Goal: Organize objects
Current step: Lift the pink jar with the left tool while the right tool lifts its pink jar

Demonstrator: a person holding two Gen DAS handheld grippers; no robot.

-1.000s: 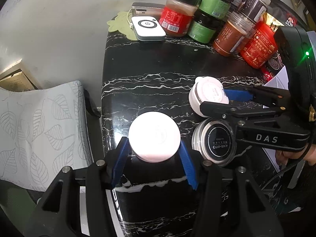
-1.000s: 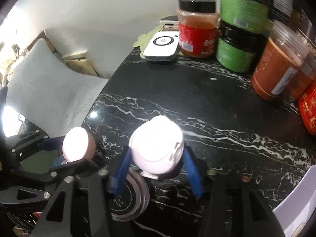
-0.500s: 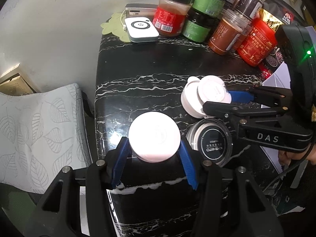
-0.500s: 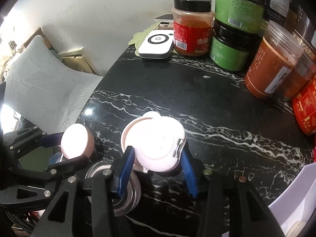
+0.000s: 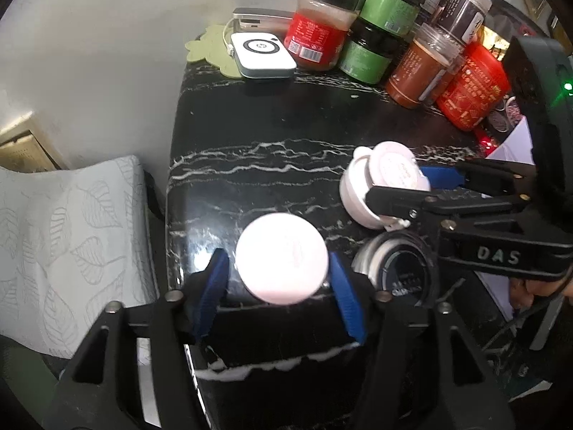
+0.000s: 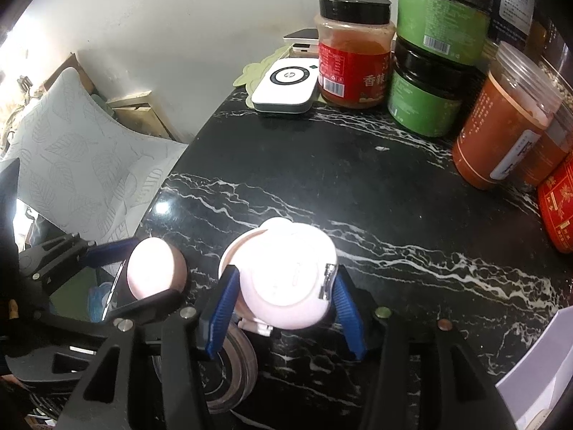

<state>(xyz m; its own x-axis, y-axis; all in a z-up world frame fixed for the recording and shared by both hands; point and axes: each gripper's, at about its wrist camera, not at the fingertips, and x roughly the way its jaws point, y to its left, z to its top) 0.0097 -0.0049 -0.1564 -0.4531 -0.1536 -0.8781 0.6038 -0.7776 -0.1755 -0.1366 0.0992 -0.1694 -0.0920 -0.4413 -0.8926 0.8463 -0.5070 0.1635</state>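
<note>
A jar with a round white lid (image 5: 283, 261) stands near the front edge of the black marble table (image 5: 268, 125). My left gripper (image 5: 277, 256) straddles it and its jaws are opening; the blue pads (image 5: 215, 286) stand just clear of the lid. To its right, my right gripper (image 6: 285, 276) is shut on a white flip-lid case (image 6: 286, 286). Its jaws are easing open, but the pads still touch the lid, which is tilted up off the base (image 5: 354, 197). Under the right gripper lies a round tin with a black label (image 5: 401, 276).
Several jars with red, green and orange contents (image 5: 379, 28) crowd the back right of the table. A white charger (image 5: 261, 53) lies at the back on a green mat. A leaf-patterned cushion (image 5: 64, 233) sits left of the table and a white box (image 6: 537, 376) at the right.
The left jaws have spread away from the white-lidded jar. The white case's lid has come up off its base in the right gripper.
</note>
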